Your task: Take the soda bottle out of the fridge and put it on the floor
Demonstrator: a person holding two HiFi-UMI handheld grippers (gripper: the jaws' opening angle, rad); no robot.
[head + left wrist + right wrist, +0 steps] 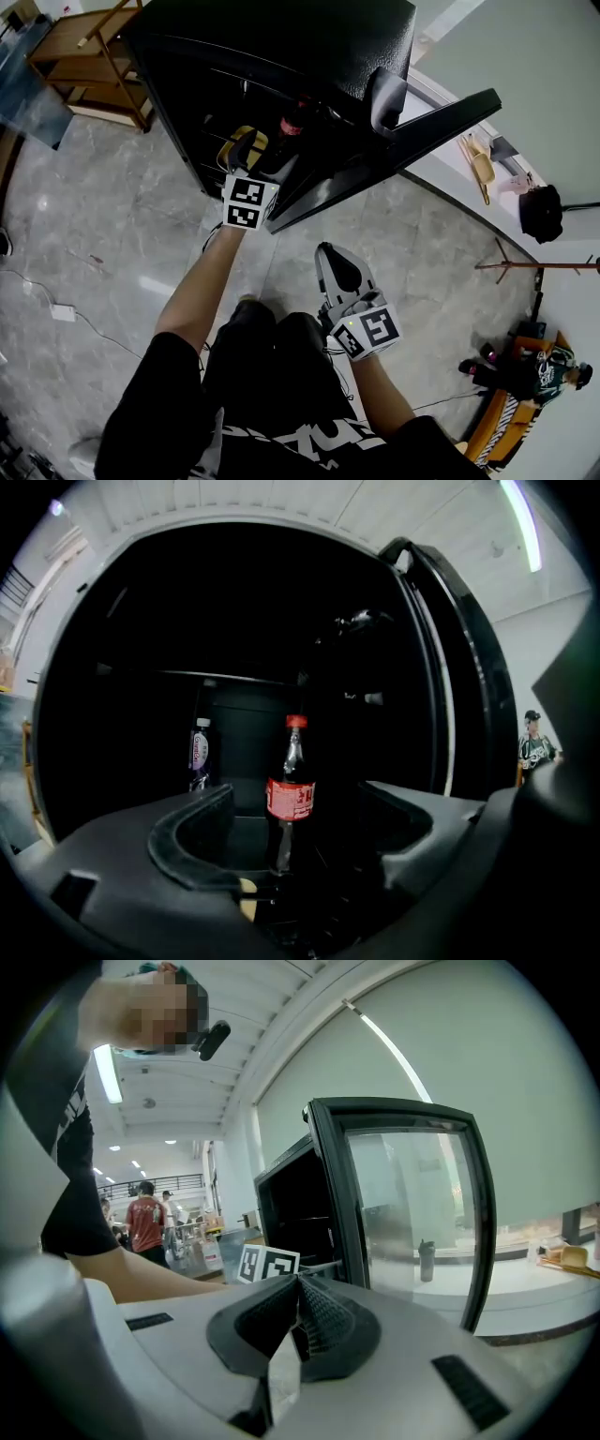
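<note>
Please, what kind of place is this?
Probably a large indoor workroom, not a home kitchen: glossy grey stone floor, small black glass-door fridge standing on it, long ceiling strip lights.

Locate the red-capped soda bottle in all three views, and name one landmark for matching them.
Head view: the soda bottle is at top centre, inside the fridge, just beyond the left gripper.
Left gripper view: the bottle stands upright at centre, seen between the spread fingers.
Right gripper view: not in it.
Shared landmark: the open fridge door, toward the right in every view.
</note>
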